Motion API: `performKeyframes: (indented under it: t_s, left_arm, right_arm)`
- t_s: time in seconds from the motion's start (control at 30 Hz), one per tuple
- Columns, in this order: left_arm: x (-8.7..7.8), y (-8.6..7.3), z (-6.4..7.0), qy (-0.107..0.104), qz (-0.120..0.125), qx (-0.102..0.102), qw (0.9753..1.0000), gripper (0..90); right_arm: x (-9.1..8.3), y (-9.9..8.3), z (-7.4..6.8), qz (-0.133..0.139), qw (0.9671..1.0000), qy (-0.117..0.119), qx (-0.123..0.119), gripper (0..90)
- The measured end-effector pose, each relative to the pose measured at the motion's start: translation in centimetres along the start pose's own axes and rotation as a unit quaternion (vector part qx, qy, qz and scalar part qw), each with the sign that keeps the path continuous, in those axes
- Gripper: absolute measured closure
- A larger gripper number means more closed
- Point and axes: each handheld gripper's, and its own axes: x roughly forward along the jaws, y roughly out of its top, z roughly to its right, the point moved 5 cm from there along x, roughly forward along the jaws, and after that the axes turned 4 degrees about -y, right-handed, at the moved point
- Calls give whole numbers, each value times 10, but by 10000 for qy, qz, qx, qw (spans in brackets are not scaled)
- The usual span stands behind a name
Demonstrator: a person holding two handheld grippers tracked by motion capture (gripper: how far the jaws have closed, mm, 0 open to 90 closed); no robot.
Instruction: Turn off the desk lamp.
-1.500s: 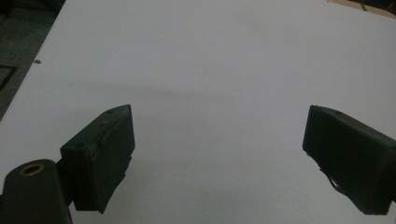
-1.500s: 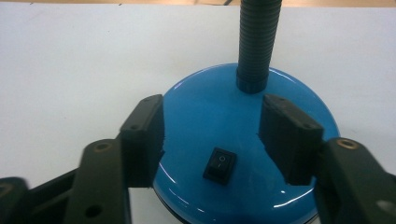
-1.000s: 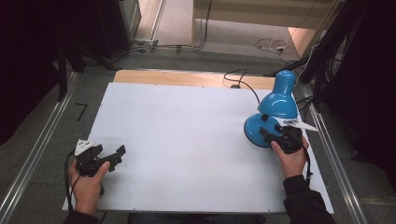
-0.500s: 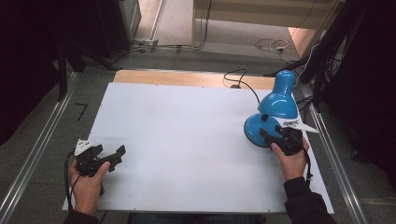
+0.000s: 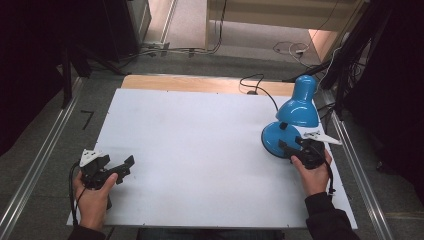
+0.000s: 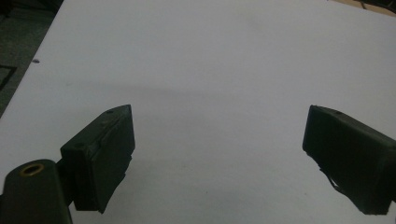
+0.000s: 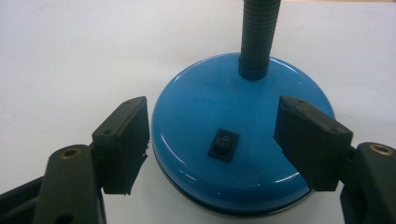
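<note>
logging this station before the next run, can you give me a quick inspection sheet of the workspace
surface: white table top, bare apart from the lamp; a wooden strip shows along its far edge
job's things: blue desk lamp at the right side, shade bent down over its round base; black rocker switch on the base
clutter: nothing seen
grippers: left gripper open over bare table; right gripper open, jaws either side of the lamp base
cables: black lamp cord runs off the far edge; more cords on the floor
surroundings: metal rails along both sides, dark drapes
</note>
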Motion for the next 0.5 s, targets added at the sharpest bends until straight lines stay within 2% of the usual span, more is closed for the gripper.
performKeyframes:
  t_s: [0.5]
  left_arm:
    - [0, 0, 0, -5, 8, -3, 10000, 99]
  right_arm:
    - [-5, -4, 0, -5, 10000, -28, -31, 253]
